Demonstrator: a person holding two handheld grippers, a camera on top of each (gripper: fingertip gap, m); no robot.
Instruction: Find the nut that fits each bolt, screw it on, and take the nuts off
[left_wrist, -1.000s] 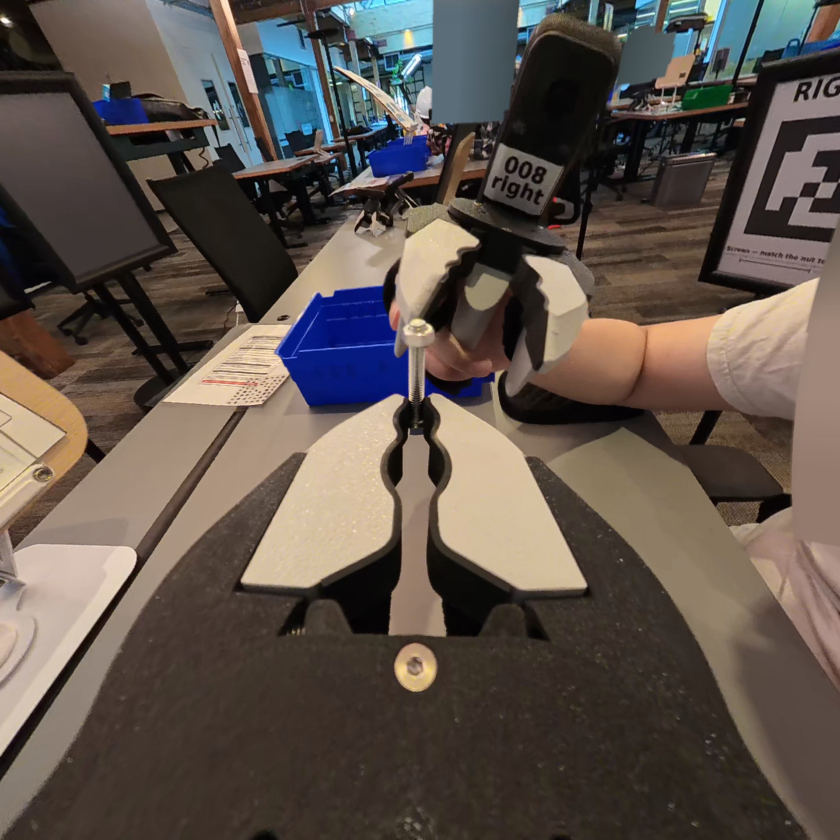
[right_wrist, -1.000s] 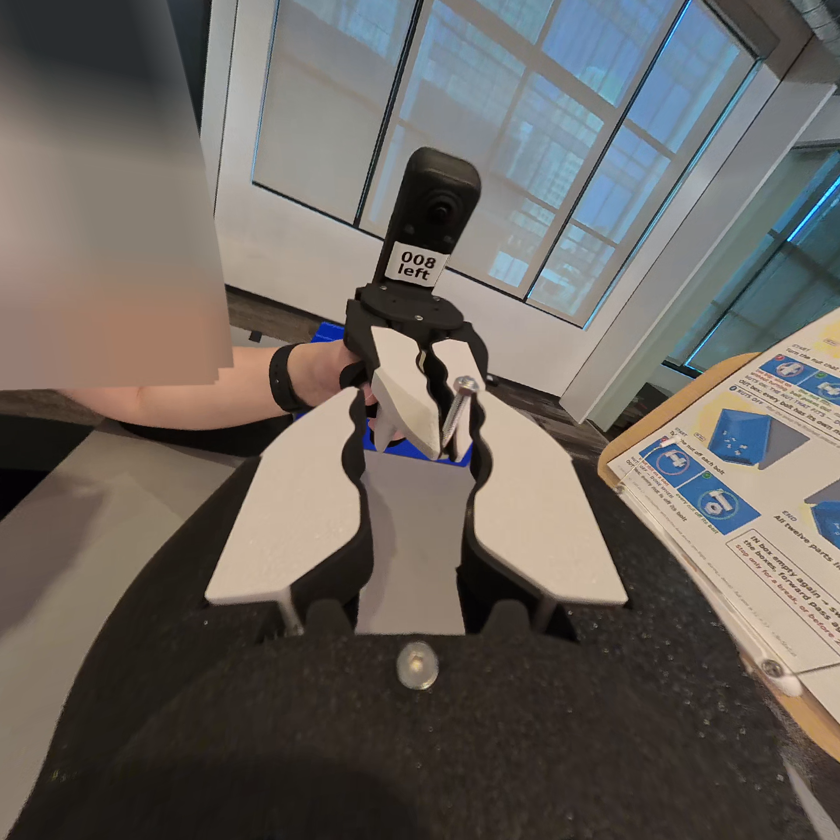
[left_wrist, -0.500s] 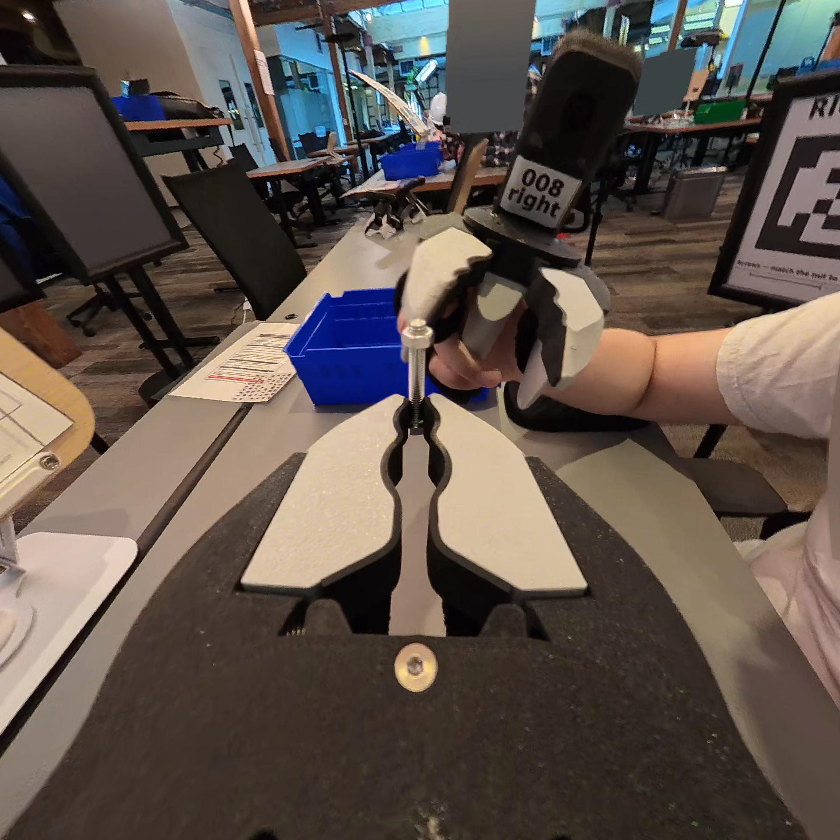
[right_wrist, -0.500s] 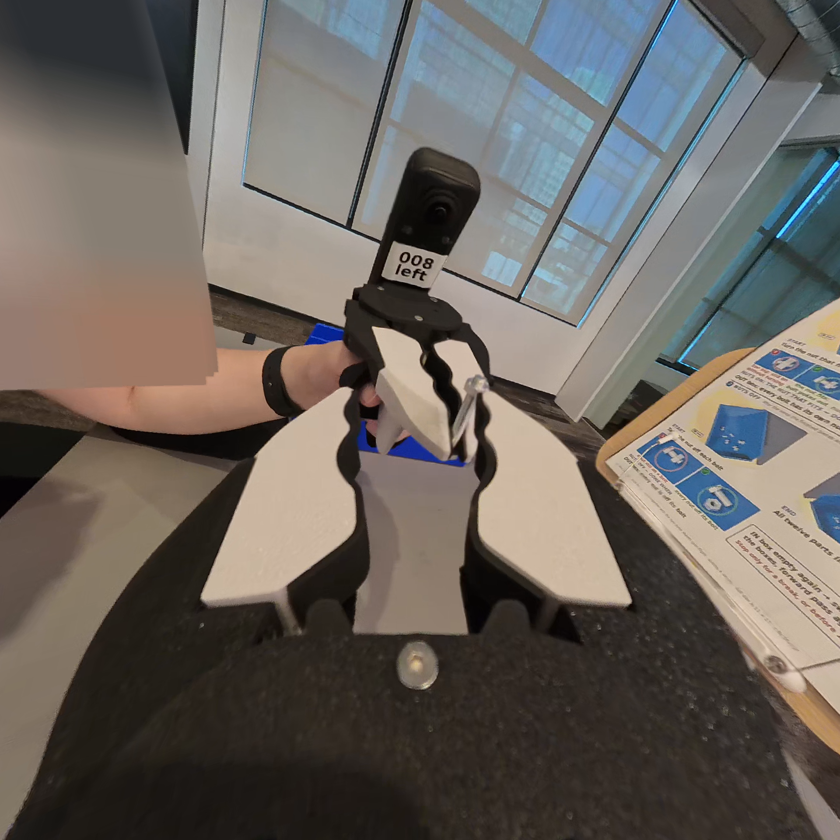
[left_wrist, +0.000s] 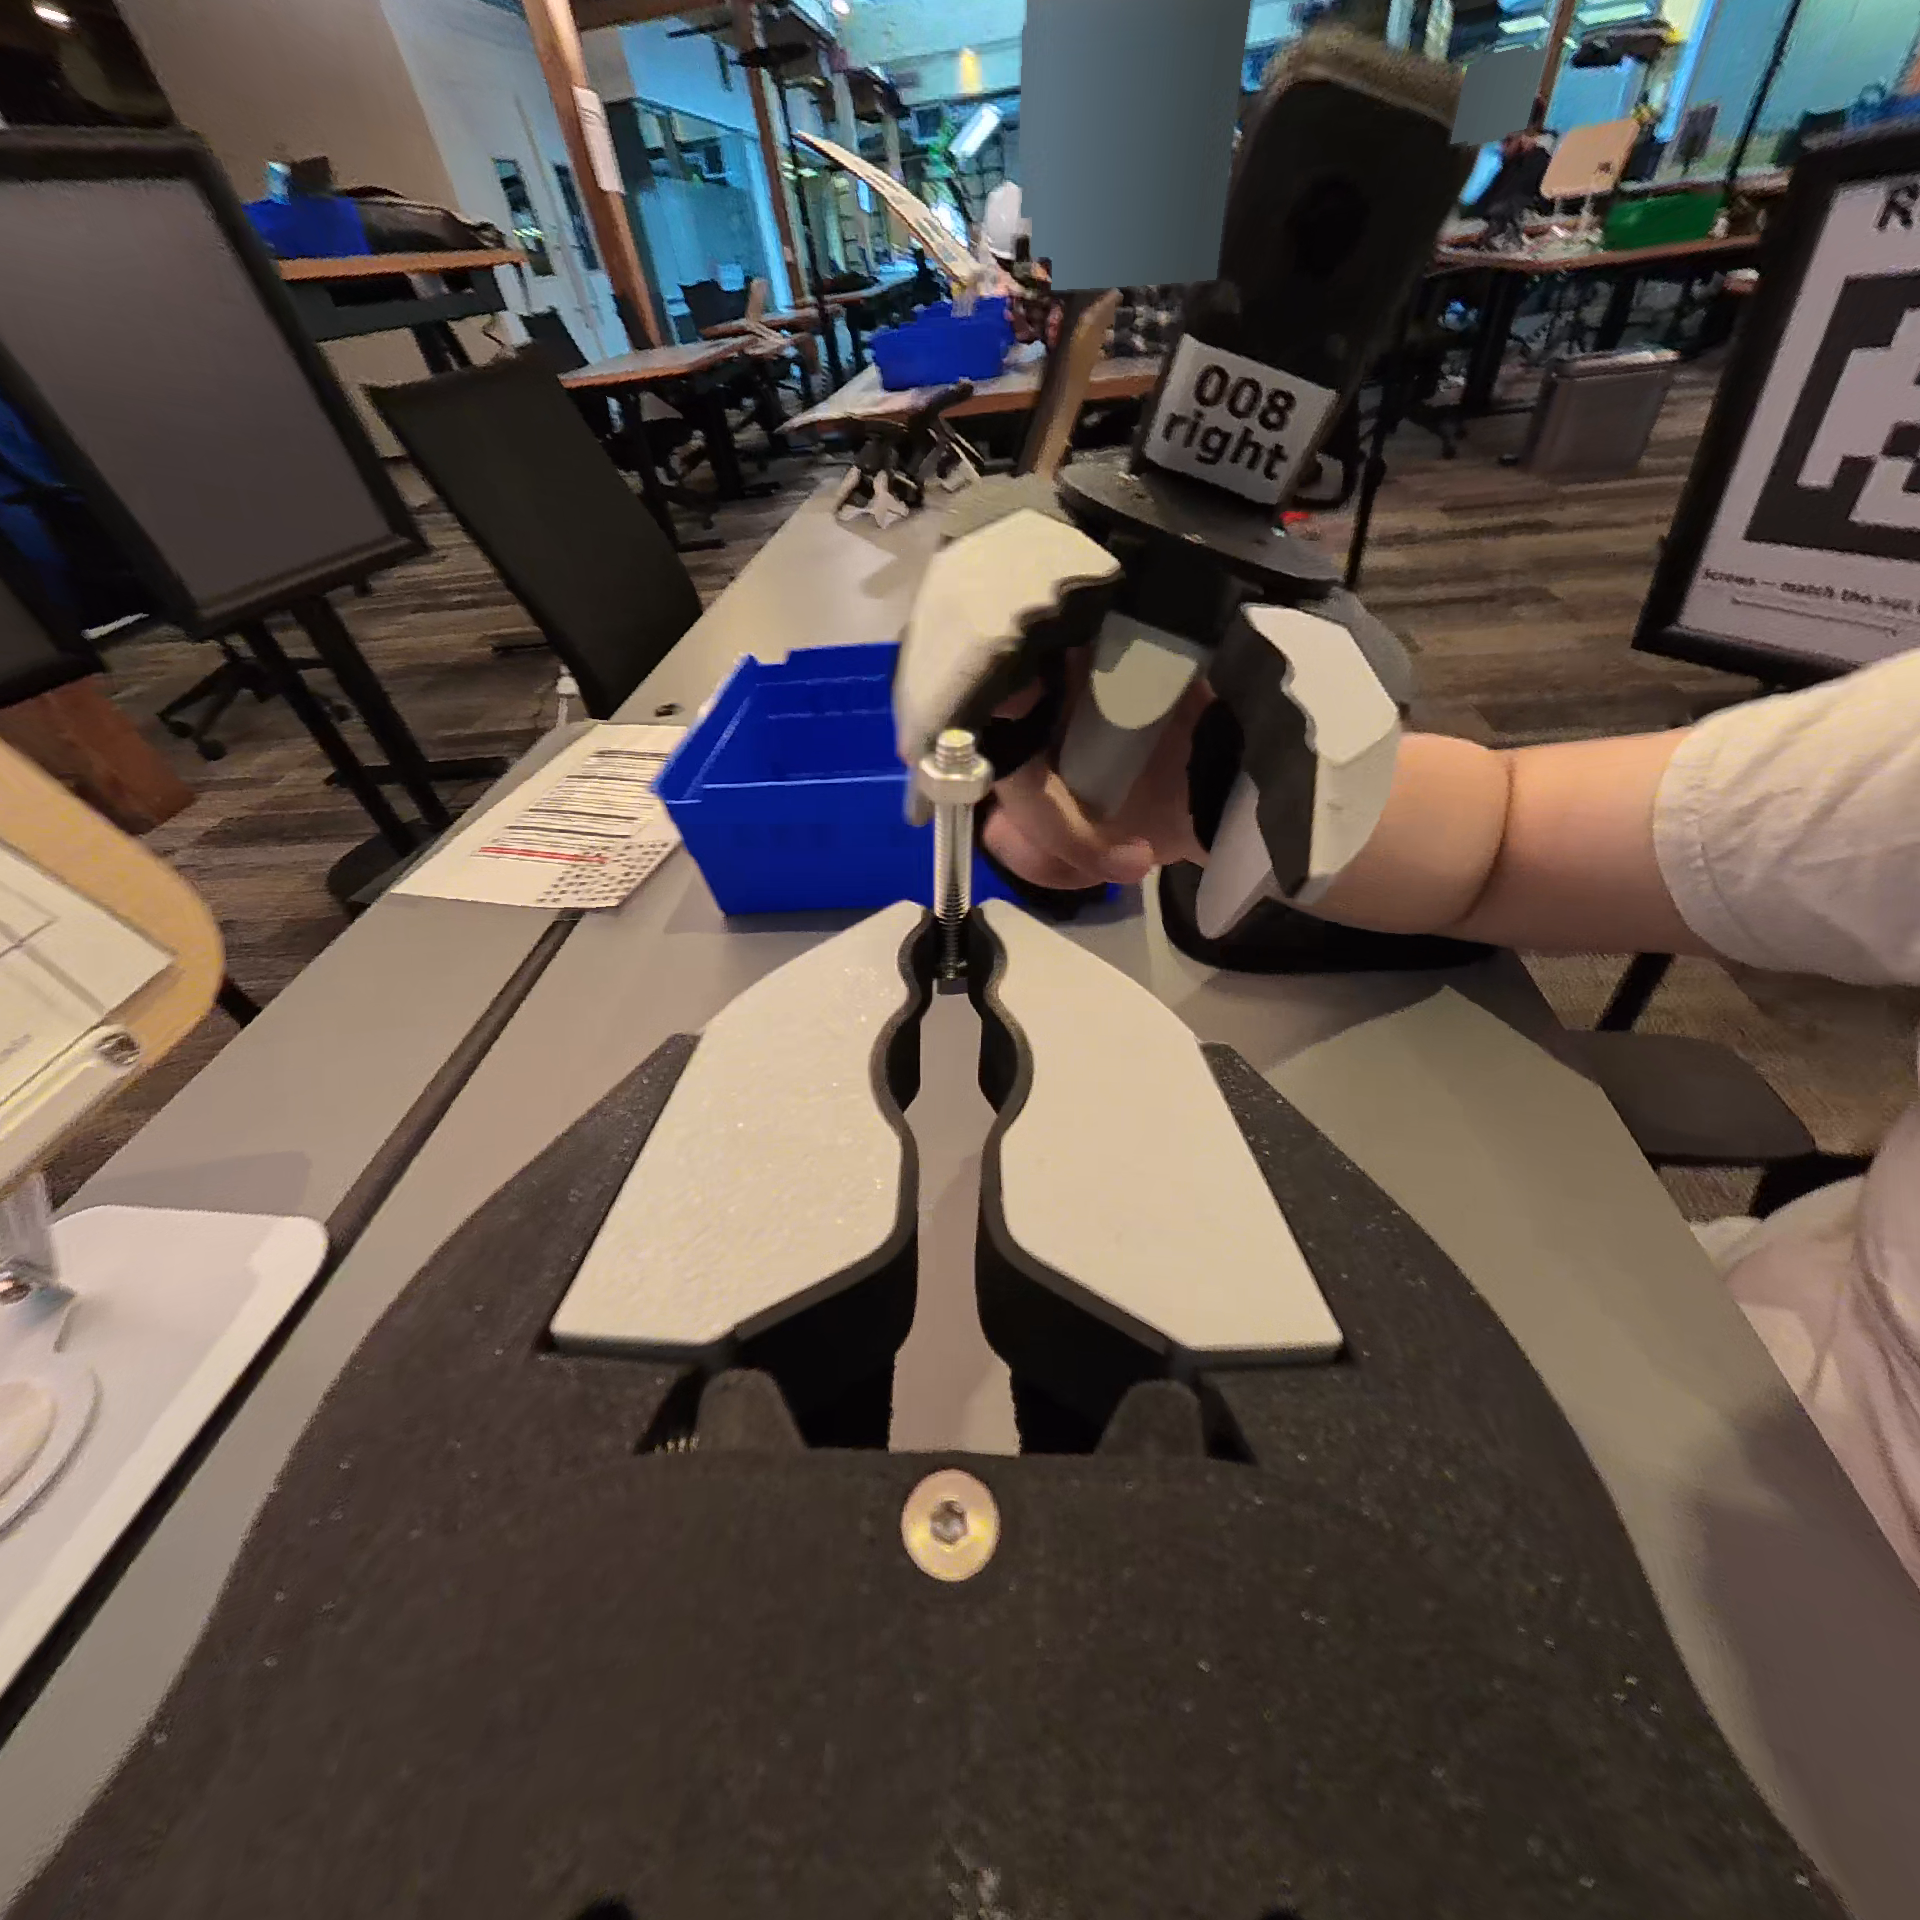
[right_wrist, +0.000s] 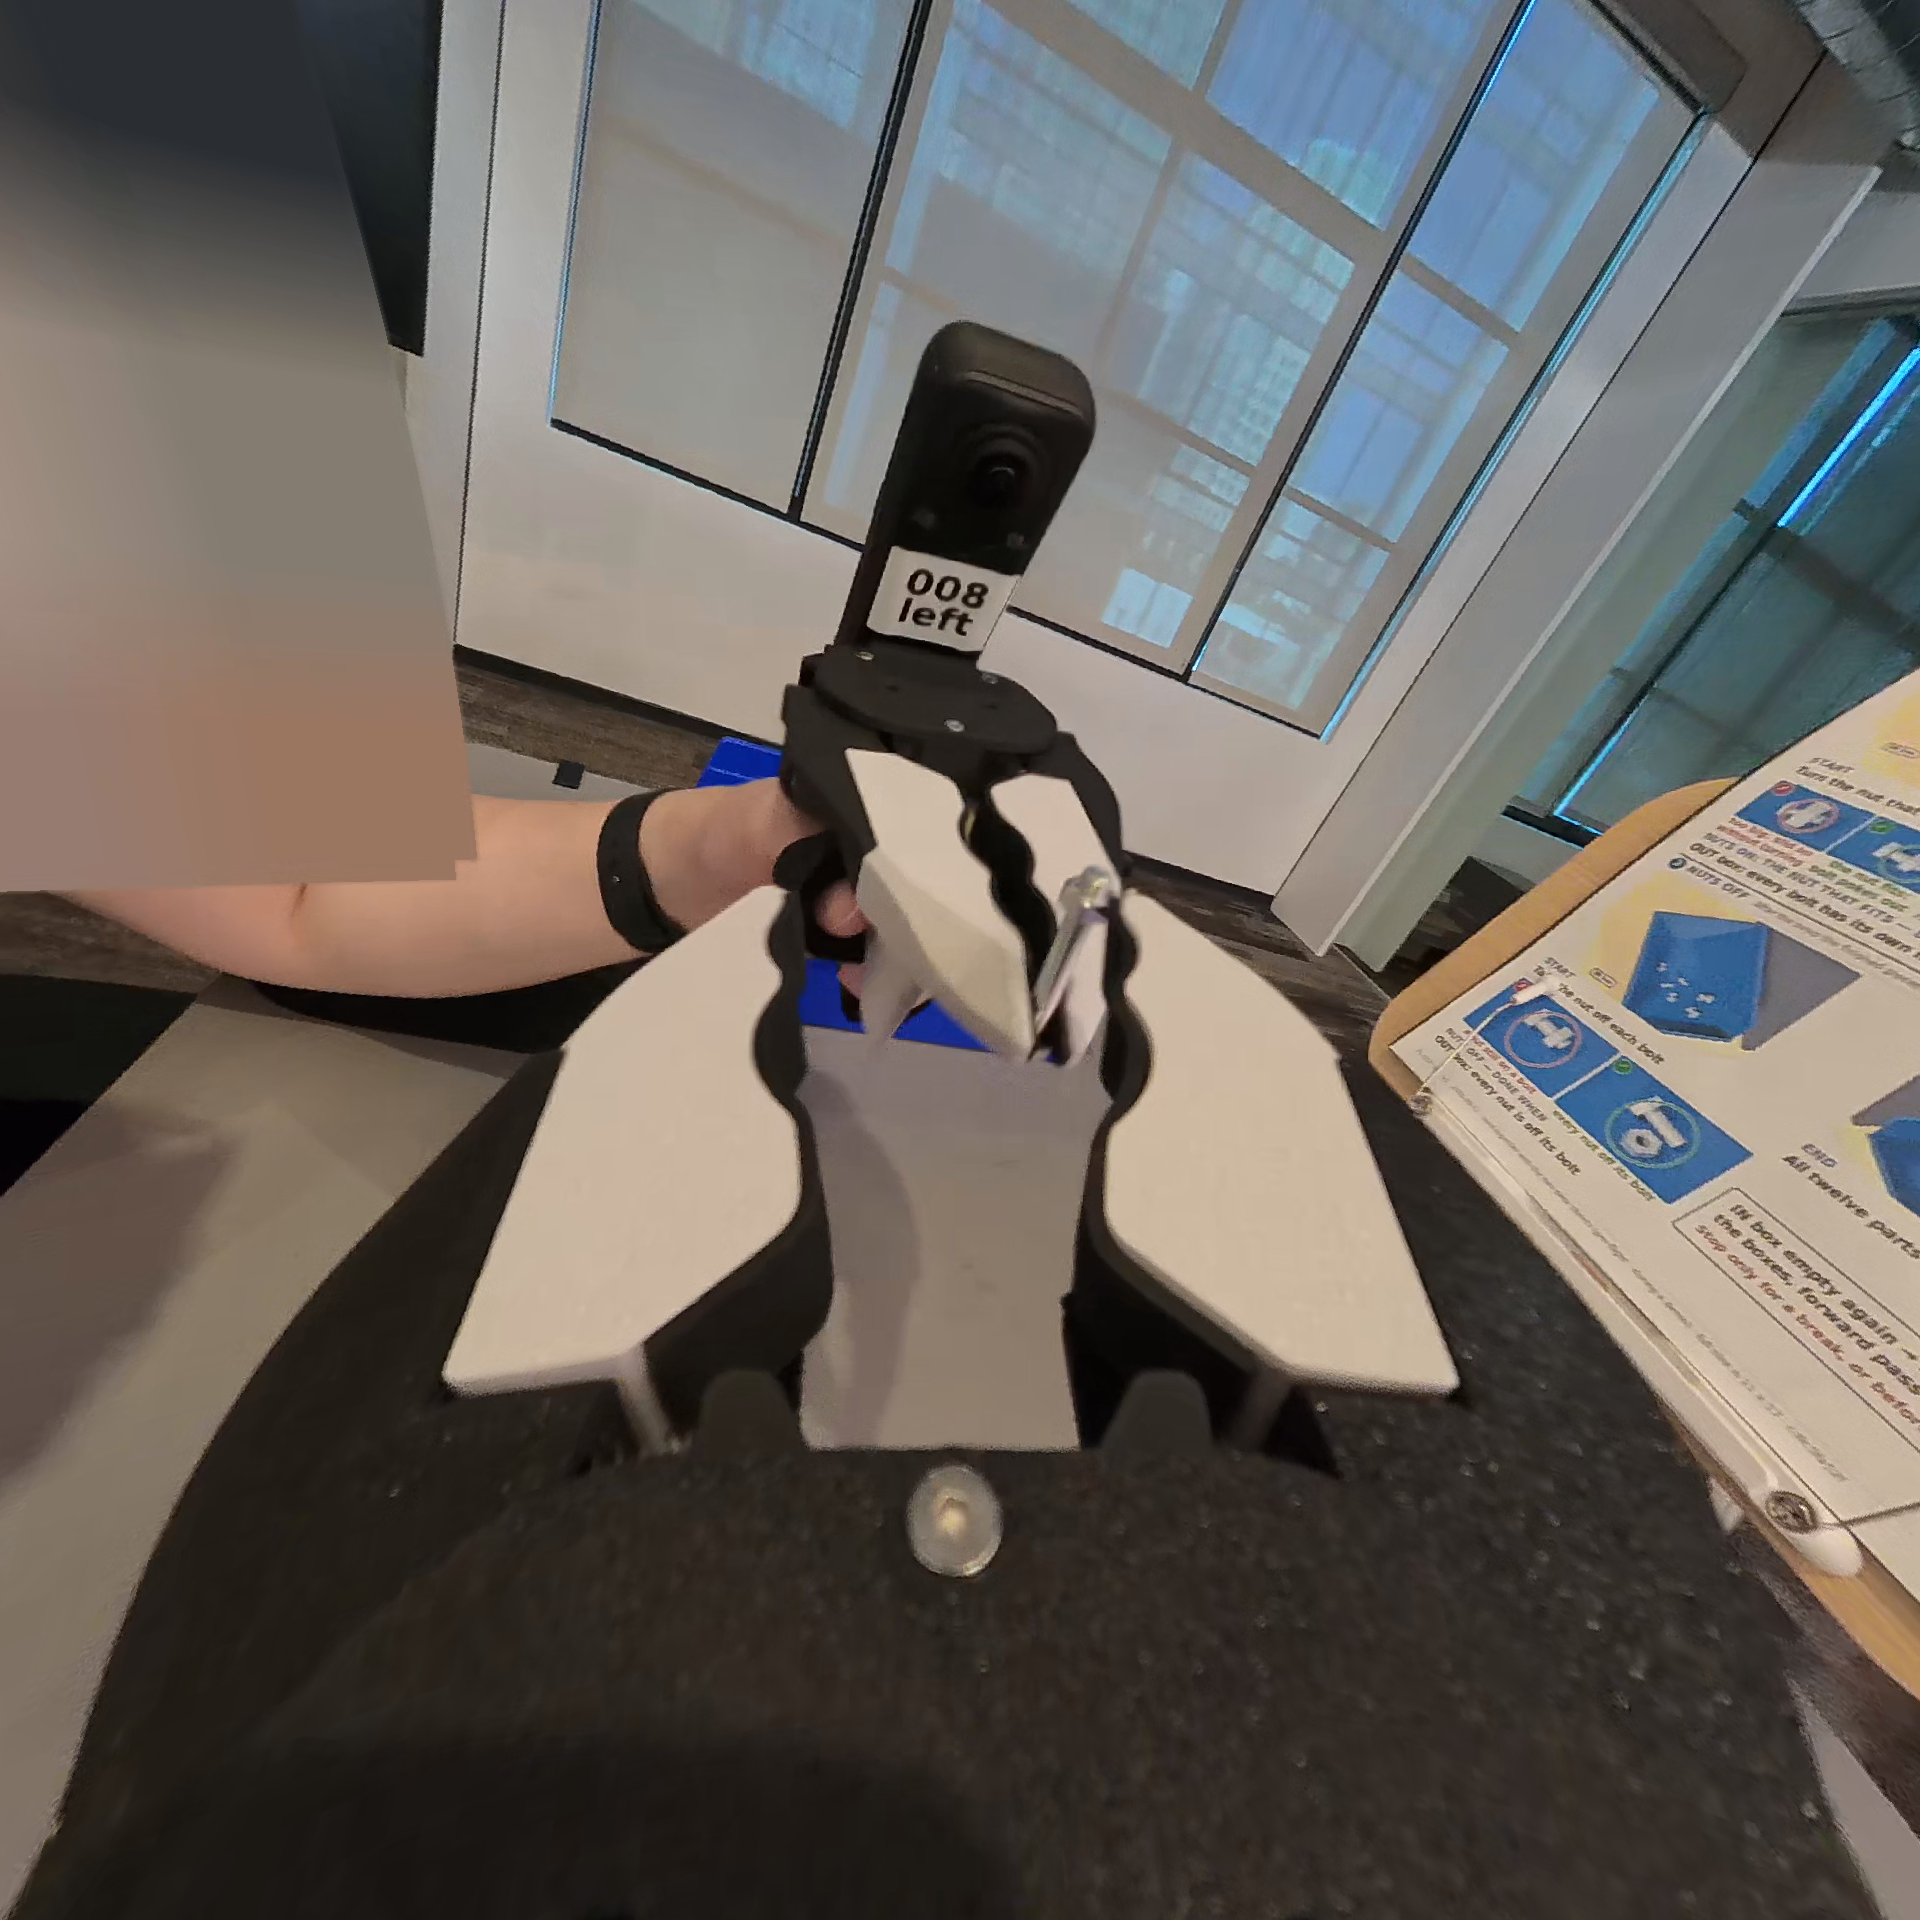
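Observation:
My left gripper (left_wrist: 951, 940) is shut on the lower end of a silver bolt (left_wrist: 948, 852) and holds it upright above the grey table (left_wrist: 623, 977). A nut (left_wrist: 948, 771) sits near the bolt's top end. My right gripper (left_wrist: 1070, 852) is open and comes in from the right. Its left fingertip (left_wrist: 920, 790) is right beside the nut. In the right wrist view my right gripper (right_wrist: 951, 935) is open around the left gripper (right_wrist: 1023, 1039). The bolt (right_wrist: 1075, 945) leans close to my right finger (right_wrist: 1226, 1122).
A blue bin (left_wrist: 790, 790) stands on the table just behind the bolt, beside a printed sheet (left_wrist: 582, 831). An instruction board (right_wrist: 1714, 1091) leans at the right in the right wrist view. A black chair (left_wrist: 540, 520), an easel board (left_wrist: 156, 395) and a framed sign (left_wrist: 1818, 416) stand around the table. Both grippers' tips are close together, under 4 cm apart.
My right gripper's jaws stand a little wider, and the bolt lies nearer its right finger. The left gripper keeps its hold on the bolt.

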